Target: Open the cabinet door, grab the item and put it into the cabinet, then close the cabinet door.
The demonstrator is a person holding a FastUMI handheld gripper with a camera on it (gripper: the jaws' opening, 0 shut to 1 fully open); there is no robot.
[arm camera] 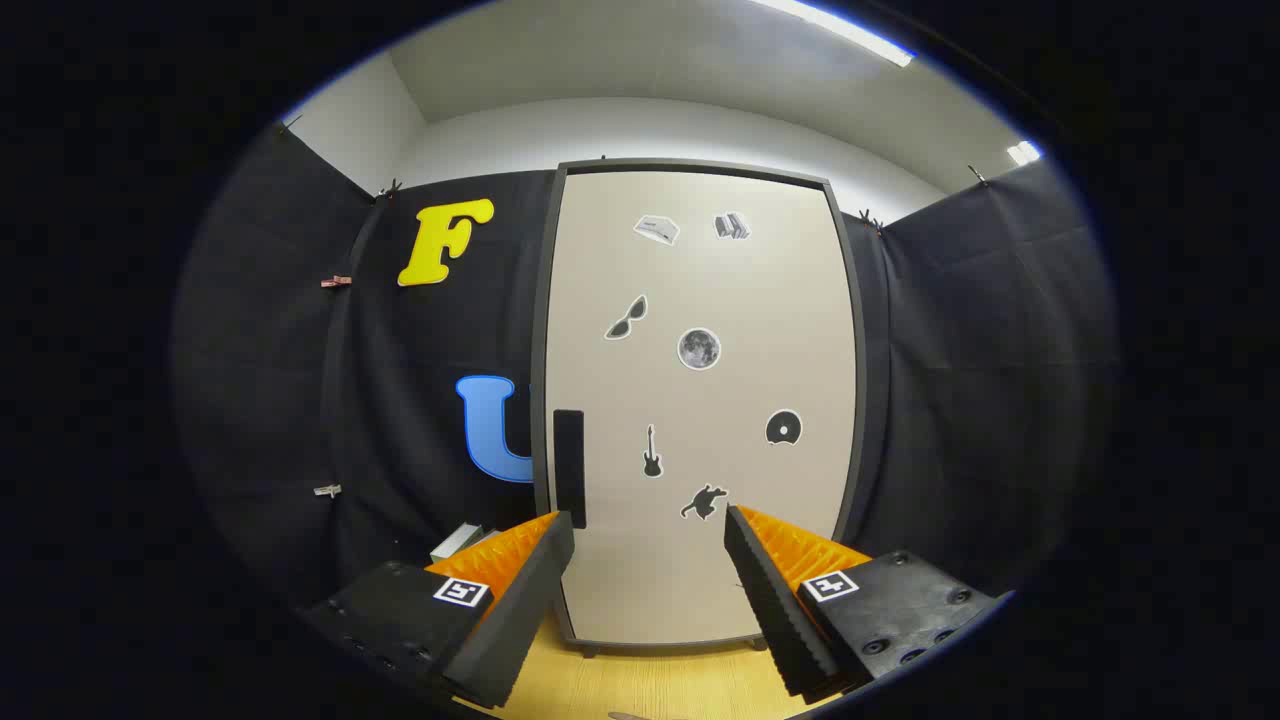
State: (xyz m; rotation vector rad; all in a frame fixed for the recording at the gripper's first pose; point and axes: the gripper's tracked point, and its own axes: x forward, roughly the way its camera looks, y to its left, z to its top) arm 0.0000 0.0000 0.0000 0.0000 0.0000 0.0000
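The black cloth wall [960,400] hangs on three sides, pinned along its top edge with small clips. A red clip [336,282] sits on the wall's left panel, a pale clip [327,490] below it. Above the wall, a white ceiling carries a strip light [845,30]. At the wall's foot lies the wooden worktop [650,685].

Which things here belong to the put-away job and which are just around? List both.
Job:
- cabinet door, shut
- its dark handle, ahead of the left finger
- gripper, open, holding nothing

Just around:
- stickers on the door
- clips on the cloth wall
- pale boxy thing beside the cabinet, unclear
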